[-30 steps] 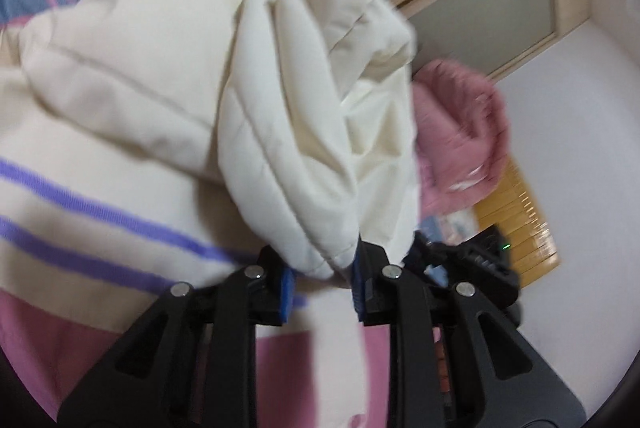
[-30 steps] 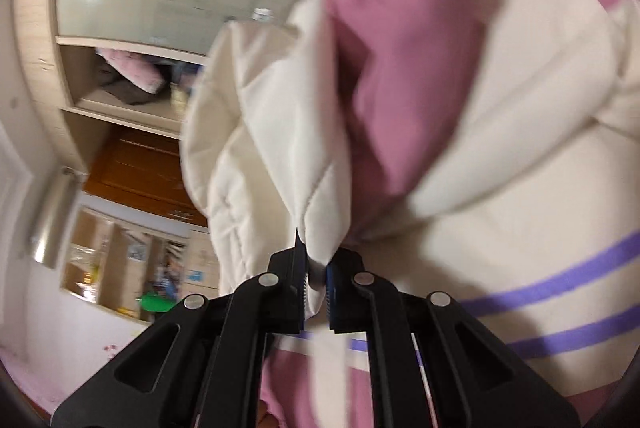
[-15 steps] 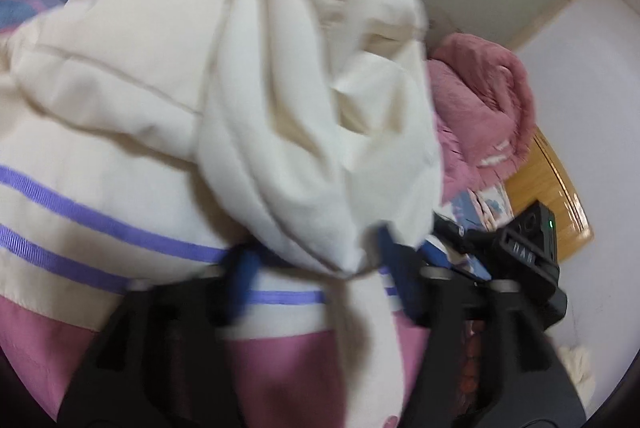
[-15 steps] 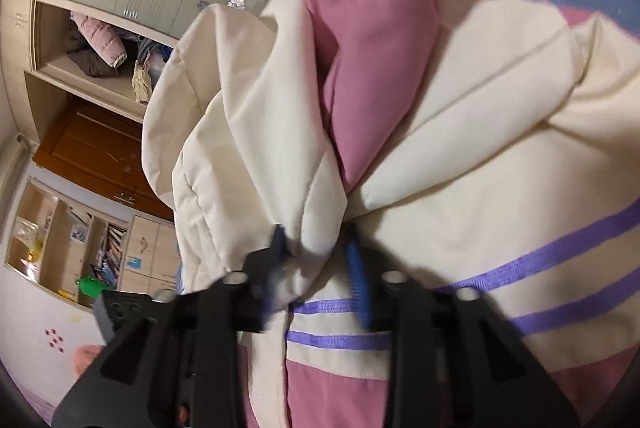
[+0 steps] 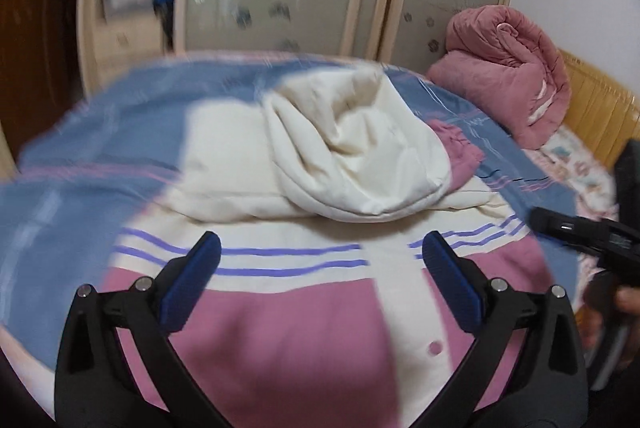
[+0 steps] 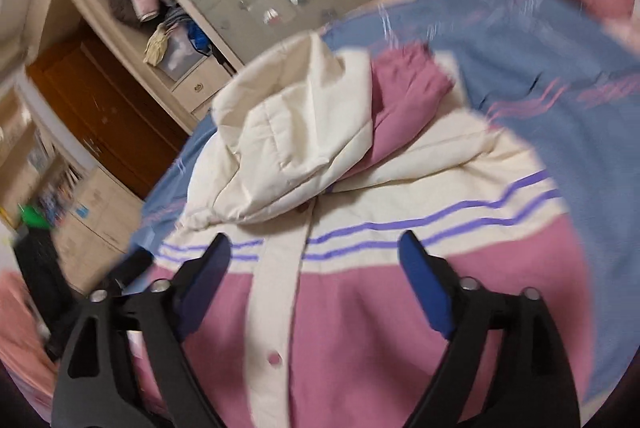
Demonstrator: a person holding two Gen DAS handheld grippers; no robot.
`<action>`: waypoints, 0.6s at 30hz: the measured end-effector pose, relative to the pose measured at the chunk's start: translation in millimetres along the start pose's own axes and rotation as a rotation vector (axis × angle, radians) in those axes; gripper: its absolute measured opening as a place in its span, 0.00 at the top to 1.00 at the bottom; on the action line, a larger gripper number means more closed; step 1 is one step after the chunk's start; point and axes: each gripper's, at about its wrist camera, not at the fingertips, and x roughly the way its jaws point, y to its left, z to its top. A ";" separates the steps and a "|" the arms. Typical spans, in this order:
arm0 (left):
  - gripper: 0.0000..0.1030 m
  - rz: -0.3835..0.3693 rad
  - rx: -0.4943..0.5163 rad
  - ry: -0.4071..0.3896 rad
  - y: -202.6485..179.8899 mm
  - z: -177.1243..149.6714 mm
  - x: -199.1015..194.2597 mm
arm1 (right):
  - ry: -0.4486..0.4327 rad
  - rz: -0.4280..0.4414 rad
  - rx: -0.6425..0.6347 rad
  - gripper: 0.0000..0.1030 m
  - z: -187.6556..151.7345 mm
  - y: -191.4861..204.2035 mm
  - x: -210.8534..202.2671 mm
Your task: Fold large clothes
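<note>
In the left wrist view, the left gripper is spread wide, its blue-padded fingers at 7 and 5 o'clock with nothing between them. Beyond them the cream-and-pink padded jacket with purple stripes lies flat on the blue striped bedsheet, filling the centre. Its cream hood is folded down over the chest, toward 12 o'clock from the gripper. A rolled pink quilt sits at 2 o'clock near the wooden headboard. The right gripper shows only in part, at 3 o'clock.

In the right wrist view, the right gripper is likewise spread apart and holds nothing. The jacket lies beneath it, with the hood at 11 o'clock, a pink sleeve cuff poking out beside it, and the blue sheet at 2 o'clock. An open cream wardrobe stands at 10 o'clock.
</note>
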 end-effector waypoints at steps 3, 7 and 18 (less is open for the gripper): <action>0.02 0.054 0.020 -0.029 6.5 -16.6 -29.7 | -0.063 -0.055 -0.077 0.05 -23.7 4.7 -29.4; 0.02 0.081 0.009 -0.006 11.6 -42.4 -52.0 | -0.043 -0.059 -0.029 0.05 -59.6 -10.9 -41.0; 0.02 0.067 -0.019 0.021 18.0 -93.5 -69.4 | -0.143 -0.105 -0.107 0.05 -102.2 -6.4 -53.7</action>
